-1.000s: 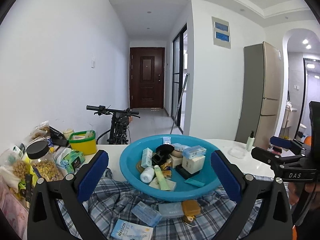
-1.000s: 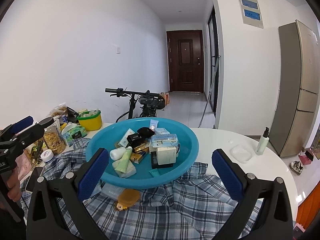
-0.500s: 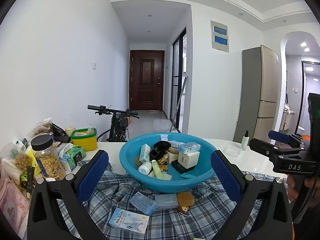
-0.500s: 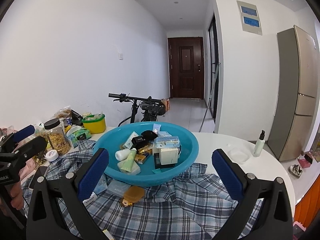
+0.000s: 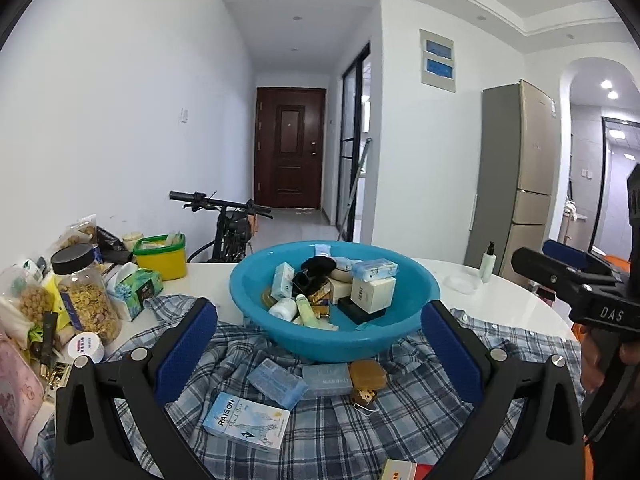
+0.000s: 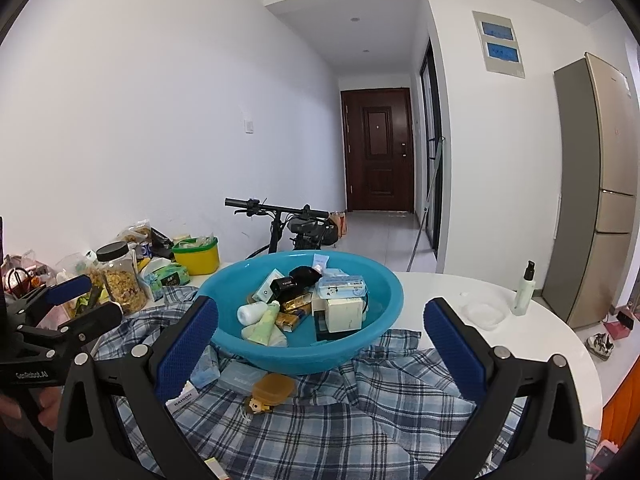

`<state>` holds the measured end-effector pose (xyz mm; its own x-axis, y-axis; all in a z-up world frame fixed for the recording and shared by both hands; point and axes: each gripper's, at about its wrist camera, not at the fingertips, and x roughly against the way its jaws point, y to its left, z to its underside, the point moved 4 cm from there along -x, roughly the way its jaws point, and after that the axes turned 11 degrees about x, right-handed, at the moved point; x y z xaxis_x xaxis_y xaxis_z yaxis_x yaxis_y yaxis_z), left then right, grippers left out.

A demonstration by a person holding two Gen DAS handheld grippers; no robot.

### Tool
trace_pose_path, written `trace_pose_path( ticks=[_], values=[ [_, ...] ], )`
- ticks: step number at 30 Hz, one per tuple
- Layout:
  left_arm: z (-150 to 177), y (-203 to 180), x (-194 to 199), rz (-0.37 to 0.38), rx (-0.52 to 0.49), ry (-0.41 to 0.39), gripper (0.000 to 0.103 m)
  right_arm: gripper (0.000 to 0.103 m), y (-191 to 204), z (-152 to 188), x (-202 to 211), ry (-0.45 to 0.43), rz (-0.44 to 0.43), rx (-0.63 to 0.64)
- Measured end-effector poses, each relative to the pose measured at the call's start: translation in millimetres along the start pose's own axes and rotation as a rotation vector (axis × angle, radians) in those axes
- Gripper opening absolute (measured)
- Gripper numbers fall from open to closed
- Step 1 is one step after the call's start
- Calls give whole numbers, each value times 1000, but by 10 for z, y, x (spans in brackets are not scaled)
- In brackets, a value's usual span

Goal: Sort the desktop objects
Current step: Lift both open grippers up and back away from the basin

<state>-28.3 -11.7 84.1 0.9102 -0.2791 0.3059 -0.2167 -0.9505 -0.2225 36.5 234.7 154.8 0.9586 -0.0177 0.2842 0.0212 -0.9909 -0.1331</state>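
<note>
A blue basin (image 5: 280, 332) (image 6: 352, 356) full of small boxes, tubes and bottles stands on a plaid shirt (image 5: 400, 420) (image 6: 360, 420) spread over the white table (image 5: 520, 304). In front of the basin lie a white RAISON box (image 5: 246, 420), two pale blue boxes (image 5: 278, 382) and an amber case (image 5: 368, 374) (image 6: 273, 388). My left gripper (image 5: 320, 344) is open and empty, held back from the basin above these boxes. My right gripper (image 6: 320, 340) is open and empty too, facing the basin; it also shows at the right edge of the left view (image 5: 560, 264).
Snack bags, a jar of cereal (image 5: 86, 292) (image 6: 120, 278), a tissue pack (image 5: 134, 286) and a yellow tub (image 5: 160, 256) (image 6: 196, 254) crowd the table's left side. A pump bottle (image 5: 487, 261) (image 6: 524, 292) and a clear lid (image 6: 482, 314) stand right. A bicycle (image 6: 296, 228) is behind the table.
Both grippers have pulled back and risen from the basin, so more of the shirt and the loose boxes shows. Both stayed open and empty.
</note>
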Motion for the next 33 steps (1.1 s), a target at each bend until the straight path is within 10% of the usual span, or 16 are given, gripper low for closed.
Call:
trace_pose_path(
  ticks=[33],
  values=[
    [745, 228, -421, -30, 5, -48, 103, 103, -87, 767, -243, -90, 70, 56]
  ],
)
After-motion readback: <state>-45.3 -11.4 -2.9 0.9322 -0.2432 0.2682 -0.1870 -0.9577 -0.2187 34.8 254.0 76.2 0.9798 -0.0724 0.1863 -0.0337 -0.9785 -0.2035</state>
